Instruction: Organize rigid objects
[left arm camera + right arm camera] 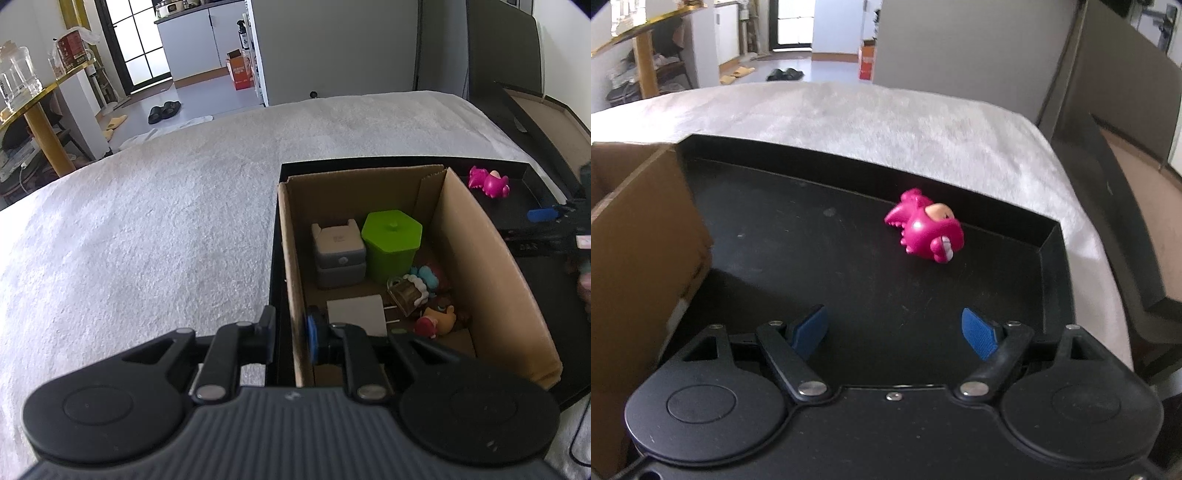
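Observation:
A cardboard box [476,258] stands in a black tray [535,295] on a white cloth. It holds a green lidded pot [391,240], a grey case [338,254], a white card [356,314] and small toy figures [432,306]. My left gripper [291,336] is shut on the box's left wall together with the tray's rim. A magenta dinosaur toy [927,227] lies on the tray floor near its far wall; it also shows in the left wrist view [489,182]. My right gripper [895,332] is open and empty, just short of the toy.
The cardboard box wall [639,251] rises at the left of the right wrist view. A dark lid with a brown inside [1137,221] leans at the right of the bed. The white cloth [147,240] spreads left of the tray. A gold-edged table [40,103] stands far left.

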`<state>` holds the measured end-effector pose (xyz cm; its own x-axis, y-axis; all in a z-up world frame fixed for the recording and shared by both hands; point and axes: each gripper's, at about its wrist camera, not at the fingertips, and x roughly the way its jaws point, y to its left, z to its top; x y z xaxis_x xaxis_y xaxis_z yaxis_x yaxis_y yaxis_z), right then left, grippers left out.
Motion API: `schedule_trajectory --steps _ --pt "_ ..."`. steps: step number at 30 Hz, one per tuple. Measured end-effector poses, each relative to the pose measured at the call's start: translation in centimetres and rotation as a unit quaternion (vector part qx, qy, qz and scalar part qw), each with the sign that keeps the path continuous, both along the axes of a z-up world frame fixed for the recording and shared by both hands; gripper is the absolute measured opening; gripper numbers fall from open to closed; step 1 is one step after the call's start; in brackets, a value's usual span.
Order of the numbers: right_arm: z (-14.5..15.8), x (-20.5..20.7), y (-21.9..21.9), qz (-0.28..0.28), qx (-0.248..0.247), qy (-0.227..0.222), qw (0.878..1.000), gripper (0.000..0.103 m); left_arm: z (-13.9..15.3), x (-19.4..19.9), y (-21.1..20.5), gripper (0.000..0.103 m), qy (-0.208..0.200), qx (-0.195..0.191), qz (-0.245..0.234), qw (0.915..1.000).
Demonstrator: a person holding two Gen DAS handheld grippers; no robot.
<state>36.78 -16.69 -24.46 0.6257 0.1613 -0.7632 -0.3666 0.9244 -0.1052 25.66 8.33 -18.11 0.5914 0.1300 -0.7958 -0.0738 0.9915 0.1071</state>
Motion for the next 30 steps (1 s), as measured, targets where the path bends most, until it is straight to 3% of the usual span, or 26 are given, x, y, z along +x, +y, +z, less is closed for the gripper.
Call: schedule_trajectory --steps 12,15,17,19,30 --pt "-0.4 5.1 -0.2 -0.054 0.032 0.020 0.998 0.079 -0.2 0.0 0.3 0.017 0.000 -0.009 -0.001 1.0000" --pt "-0.3 5.7 -0.4 -0.066 0.040 0.025 0.997 0.069 -0.2 0.1 0.3 0.017 0.000 -0.009 0.000 1.0000" --pt "0.1 6.0 -0.3 -0.067 0.038 0.024 0.997 0.043 -0.2 0.1 0.3 0.017 0.000 -0.009 0.000 1.0000" --pt "0.4 5.8 -0.3 -0.060 0.039 0.028 0.997 0.036 -0.2 0.1 0.3 0.017 0.000 -0.009 0.001 1.0000" --pt "1.8 2.4 -1.4 -0.053 0.056 0.000 0.997 0.036 -0.2 0.0 0.3 0.017 -0.001 -0.010 0.003 0.9999"
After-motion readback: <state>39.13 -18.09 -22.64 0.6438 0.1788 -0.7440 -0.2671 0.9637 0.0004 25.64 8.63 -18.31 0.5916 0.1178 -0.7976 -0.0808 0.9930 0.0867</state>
